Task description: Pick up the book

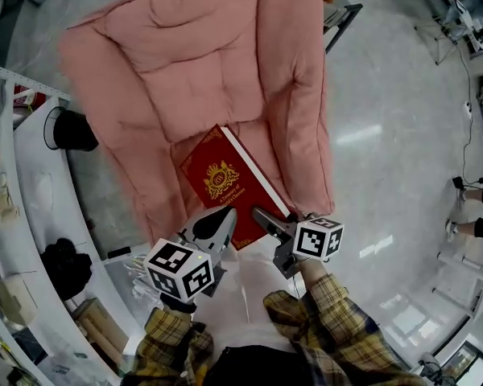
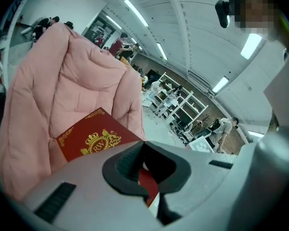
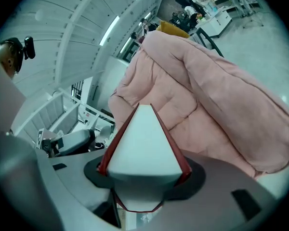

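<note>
red book (image 1: 225, 179) clamped at near edge by left gripper (image 1: 223, 220) and right gripper (image 1: 263, 216).

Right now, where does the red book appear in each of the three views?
Head view: book at centre, red cover up, over the pink chair.
Left gripper view: book lower left of centre, gold crest showing.
Right gripper view: book low centre, white page edge toward the camera.
Shared landmark: the pink chair behind it.
</note>
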Demonstrator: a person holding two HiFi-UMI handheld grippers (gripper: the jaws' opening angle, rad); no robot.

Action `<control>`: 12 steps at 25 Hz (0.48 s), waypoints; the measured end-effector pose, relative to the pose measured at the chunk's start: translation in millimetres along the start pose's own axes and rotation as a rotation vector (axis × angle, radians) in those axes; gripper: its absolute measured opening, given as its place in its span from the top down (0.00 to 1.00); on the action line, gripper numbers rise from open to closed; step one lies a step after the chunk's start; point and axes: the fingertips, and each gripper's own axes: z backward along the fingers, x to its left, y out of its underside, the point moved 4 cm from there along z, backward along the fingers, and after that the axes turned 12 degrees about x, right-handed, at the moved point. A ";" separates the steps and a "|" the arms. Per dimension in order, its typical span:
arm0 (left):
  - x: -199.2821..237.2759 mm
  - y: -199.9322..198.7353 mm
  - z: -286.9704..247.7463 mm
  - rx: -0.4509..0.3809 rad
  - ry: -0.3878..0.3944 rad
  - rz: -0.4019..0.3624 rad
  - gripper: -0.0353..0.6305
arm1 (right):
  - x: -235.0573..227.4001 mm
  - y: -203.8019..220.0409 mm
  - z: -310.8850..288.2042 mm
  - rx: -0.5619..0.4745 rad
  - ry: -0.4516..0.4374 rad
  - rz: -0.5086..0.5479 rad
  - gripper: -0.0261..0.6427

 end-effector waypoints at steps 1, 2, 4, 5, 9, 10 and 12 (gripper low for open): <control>-5.3 -5.1 9.4 -0.012 -0.006 -0.009 0.94 | 10.9 -3.1 4.4 -0.008 -0.007 0.003 0.58; -10.1 -11.4 17.4 -0.026 -0.011 -0.018 0.94 | 21.1 -8.5 9.2 -0.018 -0.014 0.009 0.58; -19.6 -25.5 31.1 -0.056 -0.023 -0.039 0.94 | 40.8 -23.1 20.8 -0.041 -0.025 0.026 0.58; -24.7 -31.7 38.0 -0.067 -0.029 -0.051 0.94 | 50.9 -29.6 27.9 -0.052 -0.029 0.035 0.58; -42.4 -50.4 70.1 -0.109 -0.052 -0.076 0.94 | 90.9 -48.9 57.5 -0.085 -0.052 0.056 0.58; -46.3 -54.5 78.8 -0.122 -0.053 -0.078 0.94 | 100.9 -52.7 64.4 -0.094 -0.059 0.059 0.58; -55.8 -59.7 95.2 -0.146 -0.046 -0.086 0.94 | 119.6 -56.6 79.1 -0.112 -0.067 0.068 0.58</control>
